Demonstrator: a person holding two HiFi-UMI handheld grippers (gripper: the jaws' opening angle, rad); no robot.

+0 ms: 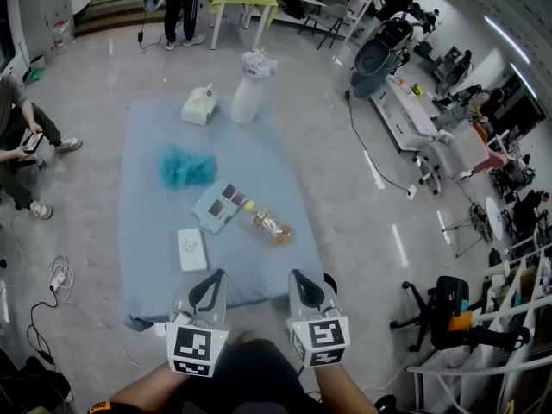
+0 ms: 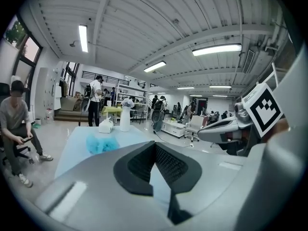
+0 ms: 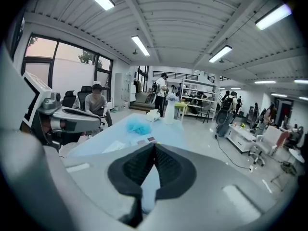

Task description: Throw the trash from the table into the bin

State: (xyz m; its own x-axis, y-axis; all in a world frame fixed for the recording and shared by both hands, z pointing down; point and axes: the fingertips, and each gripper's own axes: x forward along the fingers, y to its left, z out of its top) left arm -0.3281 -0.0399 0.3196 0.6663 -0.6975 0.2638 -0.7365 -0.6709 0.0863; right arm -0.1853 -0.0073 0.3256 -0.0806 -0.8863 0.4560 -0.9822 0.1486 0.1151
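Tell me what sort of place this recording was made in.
Probably an open-plan lab or workshop: a long white workbench along one side, a wheeled office chair standing on the bare floor, and strip lights on an exposed ceiling.

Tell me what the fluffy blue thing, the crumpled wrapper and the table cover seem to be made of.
Fluffy blue thing: probably soft fibre or shredded tissue, matte; its outline is wispy and uneven.
Wrapper: thin clear plastic, glossy; it crinkles, glints and shows orange contents through it.
Table cover: apparently cloth or a nonwoven sheet, matte pale blue; it hangs over the table's edges in soft folds.
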